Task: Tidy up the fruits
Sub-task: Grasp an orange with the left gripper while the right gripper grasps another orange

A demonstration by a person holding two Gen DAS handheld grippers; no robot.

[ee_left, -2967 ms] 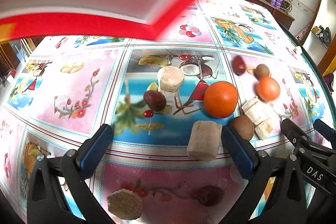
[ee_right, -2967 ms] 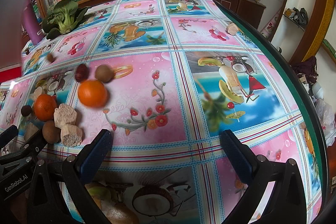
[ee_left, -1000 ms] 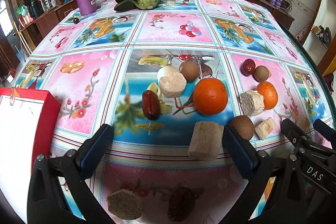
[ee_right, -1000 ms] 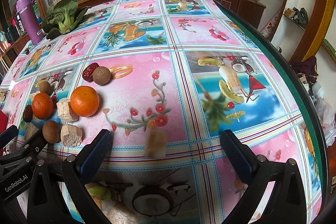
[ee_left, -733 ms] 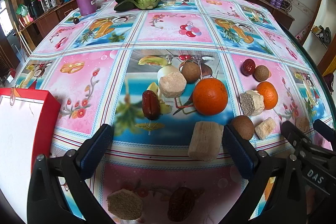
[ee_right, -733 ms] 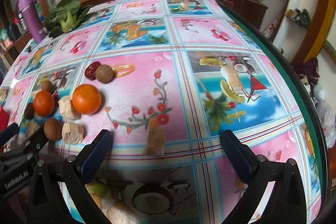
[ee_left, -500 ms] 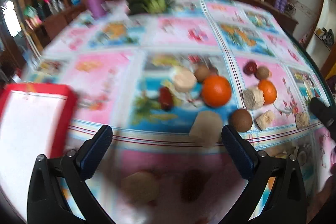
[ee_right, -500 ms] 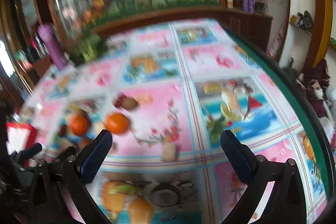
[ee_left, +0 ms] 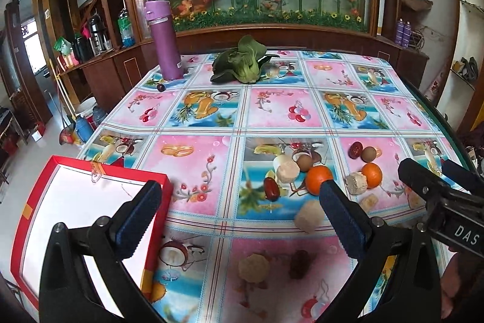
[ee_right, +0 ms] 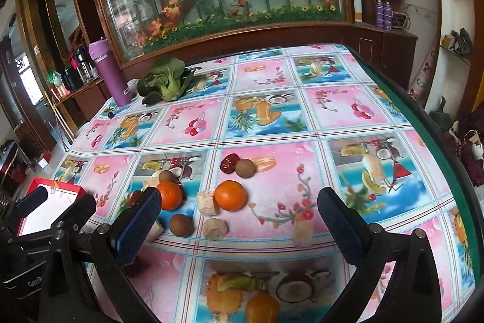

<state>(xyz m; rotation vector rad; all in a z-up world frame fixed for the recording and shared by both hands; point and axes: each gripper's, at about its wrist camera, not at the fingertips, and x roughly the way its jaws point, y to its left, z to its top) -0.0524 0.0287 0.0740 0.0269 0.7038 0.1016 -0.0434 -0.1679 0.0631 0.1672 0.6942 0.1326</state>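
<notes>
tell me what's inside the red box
The red box shows only a bare white bottom; no fruit is in it. The left gripper, fingers wide open, covers part of its near side, so that part cannot be checked.

Left gripper point(ee_left: 239, 215) raised above the table point(ee_left: 193, 168), jaws spread wide with nothing between them, right gripper point(ee_right: 239, 220) likewise wide open and empty above the table's near edge, level beside the left one
</notes>
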